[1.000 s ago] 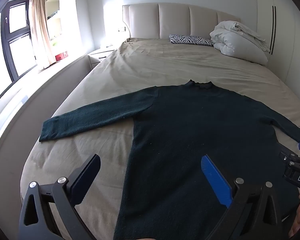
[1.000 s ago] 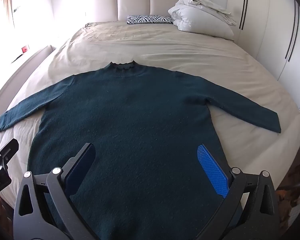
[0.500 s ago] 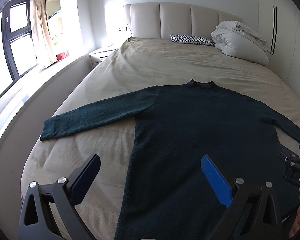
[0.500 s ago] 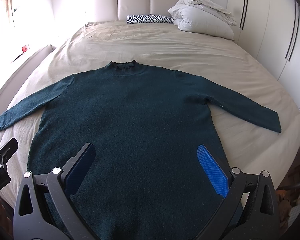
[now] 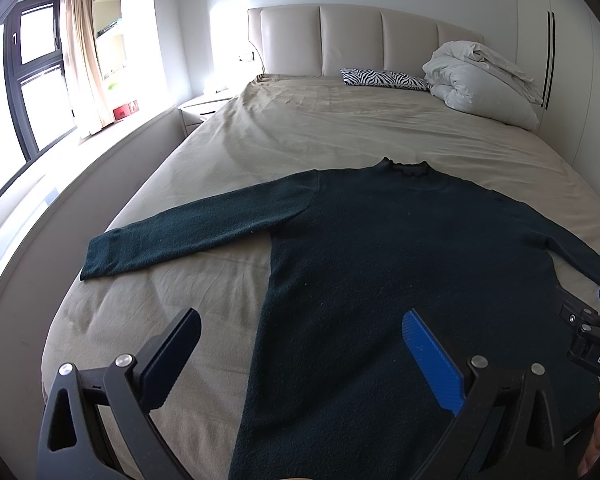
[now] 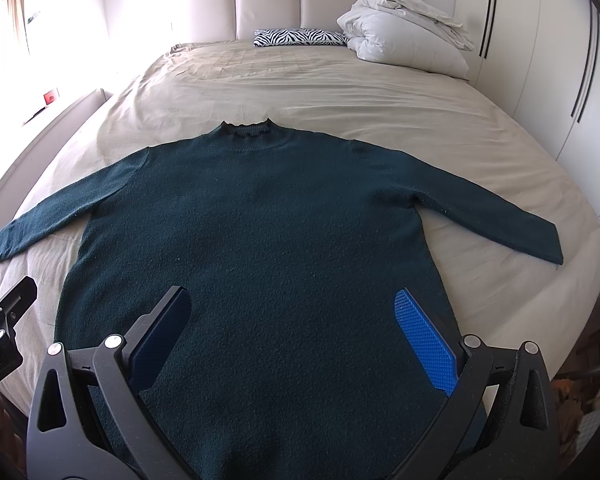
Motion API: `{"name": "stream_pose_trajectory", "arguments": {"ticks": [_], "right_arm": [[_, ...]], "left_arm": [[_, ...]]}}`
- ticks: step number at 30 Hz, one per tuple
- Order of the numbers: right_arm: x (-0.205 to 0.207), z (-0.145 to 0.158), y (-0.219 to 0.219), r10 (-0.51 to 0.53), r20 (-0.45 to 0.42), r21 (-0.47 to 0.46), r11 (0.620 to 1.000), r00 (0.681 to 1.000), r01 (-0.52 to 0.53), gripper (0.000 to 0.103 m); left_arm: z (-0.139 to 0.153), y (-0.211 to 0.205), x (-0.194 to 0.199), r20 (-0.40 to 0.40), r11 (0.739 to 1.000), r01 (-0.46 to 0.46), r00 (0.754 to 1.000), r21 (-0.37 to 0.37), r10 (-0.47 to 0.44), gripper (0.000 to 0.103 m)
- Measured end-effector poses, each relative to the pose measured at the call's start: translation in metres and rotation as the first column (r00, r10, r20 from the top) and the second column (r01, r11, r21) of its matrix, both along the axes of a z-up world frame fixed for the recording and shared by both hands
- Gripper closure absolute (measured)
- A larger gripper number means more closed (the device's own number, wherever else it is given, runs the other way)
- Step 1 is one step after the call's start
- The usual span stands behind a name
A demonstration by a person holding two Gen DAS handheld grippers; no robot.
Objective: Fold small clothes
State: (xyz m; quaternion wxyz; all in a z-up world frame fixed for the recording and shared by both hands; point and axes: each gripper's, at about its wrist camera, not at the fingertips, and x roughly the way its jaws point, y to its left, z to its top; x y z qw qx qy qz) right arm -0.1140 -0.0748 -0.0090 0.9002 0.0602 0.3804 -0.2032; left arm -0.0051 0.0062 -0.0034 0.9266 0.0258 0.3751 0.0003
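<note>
Both sleeve cuffs [image 6: 548, 246] right-view only

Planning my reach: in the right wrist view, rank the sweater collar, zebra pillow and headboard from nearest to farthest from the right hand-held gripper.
1. Sweater collar, mid-bed, nearest the right hand-held gripper.
2. Zebra pillow, at the bed's head.
3. Headboard, behind the pillow, farthest.

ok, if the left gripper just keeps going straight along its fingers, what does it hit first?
Probably the dark green sweater. The left gripper is open and points over the sweater's left side edge, so it would likely meet the knit body there, or the beige bed sheet beside it. Depth is unclear.
</note>
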Motion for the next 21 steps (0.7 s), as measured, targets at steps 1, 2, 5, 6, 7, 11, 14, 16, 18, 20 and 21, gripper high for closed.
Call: {"name": "stream_pose_trajectory", "arguments": {"ticks": [1,2,5,6,7,11,14,16,18,20,21], "right_arm": [[0.0,-0.0001,0.0,0.0,0.0,0.001,1.0,1.0,0.0,0.0],[-0.0002,-0.0001,-0.0001,0.0,0.0,0.002,1.0,1.0,0.0,0.0],[0.0,-0.0004,0.0003,0.0,0.001,0.0,1.0,1.0,0.0,0.0],[0.0,-0.0001,0.0,0.0,0.0,0.0,1.0,1.0,0.0,0.0],[0.0001,-0.0003,0.0001,0.0,-0.001,0.001,1.0,1.0,0.0,0.0],[-0.0001,-0.003,0.0023,0.002,-0.003,0.001,1.0,1.0,-0.002,0.0],[0.0001,-0.0038,0.0029,0.002,-0.003,0.001,1.0,1.0,-0.002,0.0],[0.0,-0.0039,0.0031,0.002,-0.003,0.001,1.0,1.0,-0.002,0.0],[0.0001,-0.0043,0.0034,0.001,-0.005,0.002,1.0,1.0,-0.001,0.0],[-0.0004,-0.0046,0.0038,0.003,-0.006,0.002,1.0,1.0,-0.003,0.0],[-0.0004,-0.0046,0.0036,0.003,-0.006,0.002,1.0,1.0,-0.003,0.0]], "left_arm": [[0.0003,-0.0006,0.0006,0.0,1.0,0.0,1.0,0.0,0.0,0.0],[0.0001,-0.0003,0.0003,0.0,1.0,0.0,1.0,0.0,0.0,0.0],[0.0,-0.0004,0.0004,0.0,1.0,0.0,1.0,0.0,0.0,0.0],[-0.0002,0.0,-0.0001,0.0,1.0,0.0,1.0,0.0,0.0,0.0],[0.0002,-0.0008,0.0006,0.0,1.0,0.0,1.0,0.001,0.0,0.0],[-0.0003,-0.0002,0.0,0.0,1.0,0.0,1.0,0.002,0.0,0.0],[0.0001,-0.0006,0.0004,0.0,1.0,0.0,1.0,0.001,0.0,0.0],[-0.0002,-0.0002,0.0001,-0.001,1.0,0.0,1.0,0.001,0.0,0.0],[0.0003,-0.0009,0.0006,-0.001,1.0,0.0,1.0,0.0,0.0,0.0],[0.0001,-0.0007,0.0004,-0.001,1.0,-0.001,1.0,0.001,0.001,0.0],[0.0003,-0.0009,0.0006,-0.001,1.0,-0.001,1.0,0.0,0.001,0.0]]}}
